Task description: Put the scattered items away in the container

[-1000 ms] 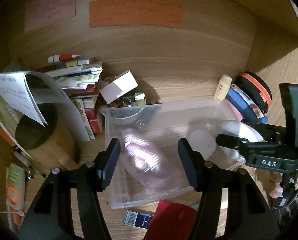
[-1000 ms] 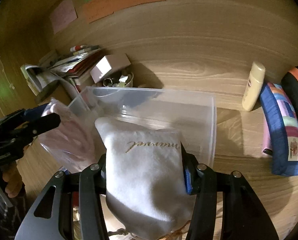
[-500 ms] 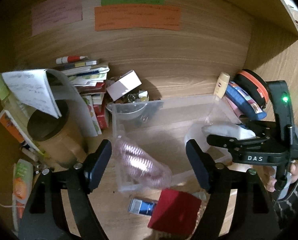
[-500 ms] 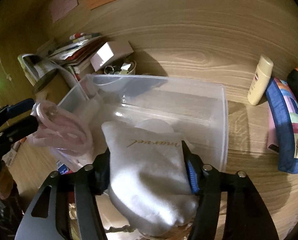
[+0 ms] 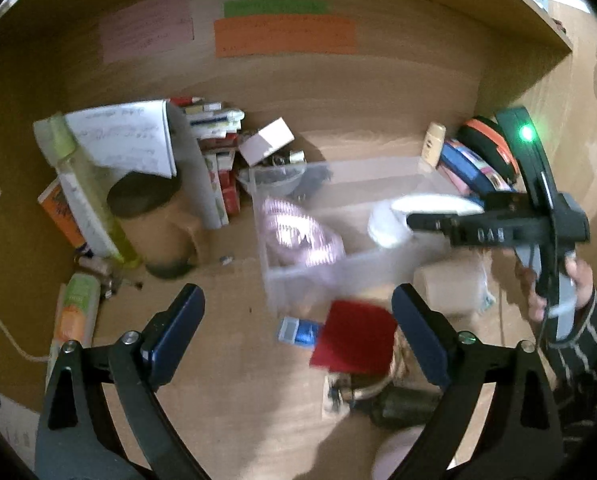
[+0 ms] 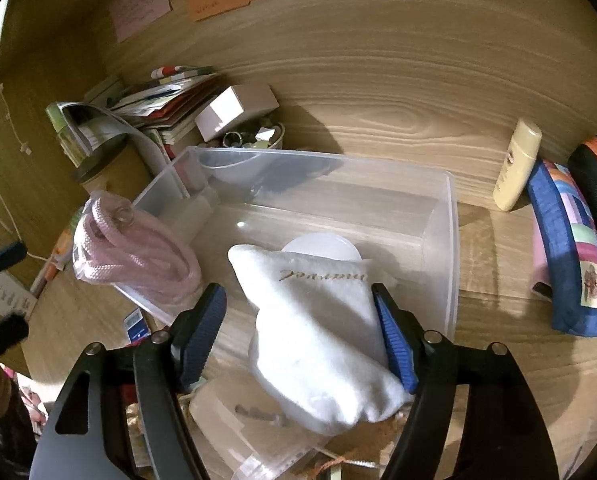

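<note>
The clear plastic bin (image 6: 450,240) stands on the wooden desk, also in the left wrist view (image 5: 358,168). A pink rope in a clear bag (image 6: 138,256) leans over the bin's left front corner (image 5: 298,236). My left gripper (image 5: 298,304) is back from the bin, jaws opening wide with nothing between them. My right gripper (image 6: 298,300) hangs over the bin's front edge, jaws opening. A white cloth pouch (image 6: 318,320) sags between them; it rests against the right finger, and the left pad is clear of it. A white round lid (image 6: 322,246) lies in the bin behind the pouch.
A red box (image 5: 354,340) and a small blue box (image 5: 298,330) lie in front of the bin. A cream bottle (image 6: 516,164) and a blue pencil case (image 6: 566,248) stand right of it. Books (image 6: 166,96), a white box (image 6: 234,110) and a brown cup (image 5: 154,224) crowd the left.
The left gripper opened, let go of the pink rope bag at the bin and drew back. The right jaws widened and the white pouch slumped lower between them.
</note>
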The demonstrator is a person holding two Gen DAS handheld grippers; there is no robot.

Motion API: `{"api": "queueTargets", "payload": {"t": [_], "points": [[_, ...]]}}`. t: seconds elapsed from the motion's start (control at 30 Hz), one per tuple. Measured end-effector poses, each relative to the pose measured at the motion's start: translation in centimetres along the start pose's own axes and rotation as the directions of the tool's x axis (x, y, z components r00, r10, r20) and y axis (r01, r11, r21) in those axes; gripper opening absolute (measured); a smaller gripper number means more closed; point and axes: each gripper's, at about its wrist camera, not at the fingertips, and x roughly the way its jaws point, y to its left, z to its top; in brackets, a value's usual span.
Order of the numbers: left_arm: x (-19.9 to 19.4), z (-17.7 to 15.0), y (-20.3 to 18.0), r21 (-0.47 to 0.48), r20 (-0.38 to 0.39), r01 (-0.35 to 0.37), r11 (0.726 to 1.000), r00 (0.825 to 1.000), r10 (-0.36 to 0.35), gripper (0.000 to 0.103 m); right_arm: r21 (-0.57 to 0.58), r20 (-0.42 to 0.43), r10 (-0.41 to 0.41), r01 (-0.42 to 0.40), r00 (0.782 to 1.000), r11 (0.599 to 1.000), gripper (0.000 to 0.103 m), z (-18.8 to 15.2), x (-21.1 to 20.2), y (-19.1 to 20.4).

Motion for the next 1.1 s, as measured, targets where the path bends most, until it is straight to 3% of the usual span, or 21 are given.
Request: {"api": "queueTargets", "payload": {"t": [0.13,0.37,0.47,0.63,0.83,1.1], "points": [[-0.9,-1.7,-0.5,0.009,-0.020,-0.002,1.000,1.000,0.002,0.096,-0.003,-0.002,-0.008,0.008,1.000,1.000,0.069,-0.1,-0.1,0.1],[-1.7,-4.3,-2.0,0.024,-0.080,0.093,0.995,0.993,-0.091,0.096,-0.006,-0.010,-0.033,0.033,0.999,0.999,0.070,0.0,-0.2,0.3],[-2.3,-5.5,-2.8,0.065,-0.090,0.090,0.994,0.992,-0.084,0.096,-0.002,0.005,-0.028,0.028,1.000,1.000,0.084,0.1,-0.3,0.6],[-2.6,-6.6,-2.8,0.048,-0.134,0.131,0.990,0.983,-0.123,0.096,-0.054,0.052,-0.064,0.067,0.997,0.996,0.085,0.7,-0.9,2.1],[-2.6,-7.4,-3.2,0.015,-0.167,0.204,0.979,0.966,-0.199,0.096,-0.065,0.051,-0.088,0.091,0.995,0.994,0.085,0.7,-1.0,2.6],[-1.7,-8.7,-5.3,0.055,-0.216,0.234,0.971,0.952,-0.217,0.096,-0.058,0.056,-0.123,0.126,0.991,0.990,0.085,-0.6,-3.3,1.8]]}}
